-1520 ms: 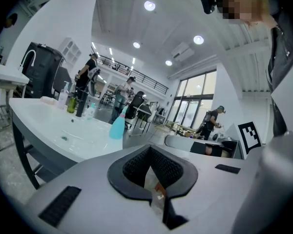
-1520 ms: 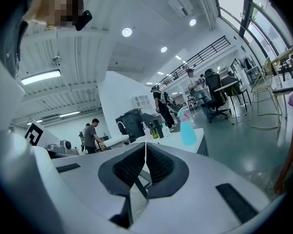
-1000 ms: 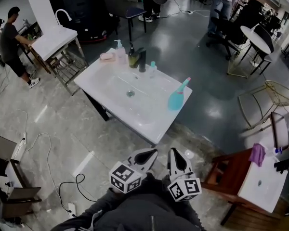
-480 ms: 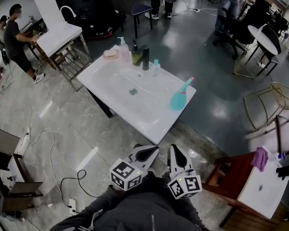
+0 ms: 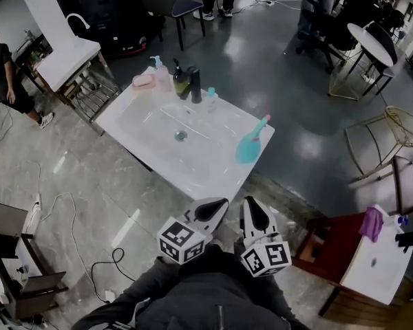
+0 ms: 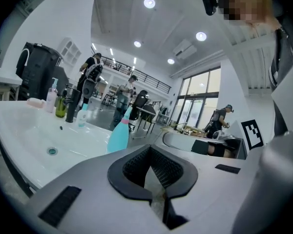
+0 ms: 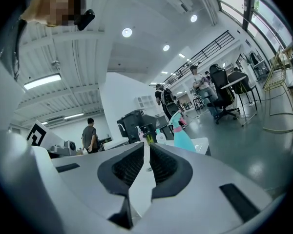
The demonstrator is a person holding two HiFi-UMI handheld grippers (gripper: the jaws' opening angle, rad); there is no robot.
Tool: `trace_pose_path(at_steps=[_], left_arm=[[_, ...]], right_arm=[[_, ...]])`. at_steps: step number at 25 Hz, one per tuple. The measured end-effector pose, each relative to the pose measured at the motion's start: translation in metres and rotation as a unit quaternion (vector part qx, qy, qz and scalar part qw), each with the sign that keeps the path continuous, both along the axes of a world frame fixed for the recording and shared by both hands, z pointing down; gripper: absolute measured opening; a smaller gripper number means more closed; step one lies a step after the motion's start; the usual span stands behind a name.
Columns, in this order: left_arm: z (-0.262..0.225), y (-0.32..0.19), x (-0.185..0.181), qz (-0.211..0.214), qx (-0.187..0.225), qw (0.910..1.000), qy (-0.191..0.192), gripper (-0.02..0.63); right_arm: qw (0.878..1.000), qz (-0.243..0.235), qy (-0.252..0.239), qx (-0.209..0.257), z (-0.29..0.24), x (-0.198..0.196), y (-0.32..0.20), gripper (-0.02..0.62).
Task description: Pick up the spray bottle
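Note:
The teal spray bottle (image 5: 250,143) with a pink collar stands upright near the right edge of the white sink table (image 5: 213,167). It also shows in the left gripper view as the teal spray bottle (image 6: 119,133), and in the right gripper view as the teal spray bottle (image 7: 181,133). Both grippers are held side by side, short of the table's near corner and well apart from the bottle. My left gripper (image 5: 219,205) is shut and holds nothing (image 6: 149,150). My right gripper (image 5: 252,205) is shut too, its pads together with nothing between them (image 7: 147,145).
At the table's far end stand a pump soap bottle (image 5: 156,71), a pink soap dish (image 5: 143,81), a black faucet (image 5: 194,84) and a small clear bottle (image 5: 211,98). A red-brown stand (image 5: 330,249) is at the right, cables (image 5: 62,205) lie on the floor at left, a wire chair (image 5: 392,139) beyond.
Both grippers have moved forward together toward the near corner of the sink table, which now sits closer in the head view. Their jaws stayed shut.

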State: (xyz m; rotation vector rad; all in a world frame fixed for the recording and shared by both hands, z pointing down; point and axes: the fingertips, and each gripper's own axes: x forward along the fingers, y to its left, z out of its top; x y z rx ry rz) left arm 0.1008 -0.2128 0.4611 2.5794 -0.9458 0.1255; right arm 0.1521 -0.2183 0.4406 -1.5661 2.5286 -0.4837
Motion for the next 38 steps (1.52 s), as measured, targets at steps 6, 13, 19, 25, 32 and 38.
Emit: trace_pose_path(at_steps=[6,13,19,25,32,38], left_arm=[[-0.001,-0.042,-0.003,0.01,-0.01,0.9999,-0.004,0.008],[-0.005,-0.085,-0.006,0.027,-0.018,0.9994,-0.006,0.008],[0.004,-0.109,-0.003,0.044,-0.027,0.9986,-0.007,0.008],[0.011,-0.128,-0.007,0.046,-0.041,0.9981,0.001,0.008],[0.017,-0.146,-0.012,0.042,-0.048,0.998,0.005,0.008],[0.021,-0.161,-0.014,0.032,-0.064,0.9973,0.021,0.008]], right_arm=[[1.0,0.016,0.013,0.001,-0.005,0.002,-0.042,0.018],[0.999,0.03,0.025,-0.003,-0.006,0.001,-0.078,0.082],[0.999,0.042,0.034,-0.009,0.004,0.002,-0.103,0.177],[0.996,0.052,0.067,-0.01,0.015,0.005,-0.125,0.265],[0.992,0.077,0.102,-0.017,0.025,0.013,-0.147,0.328],[0.99,0.074,0.115,-0.022,0.036,0.012,-0.169,0.331]])
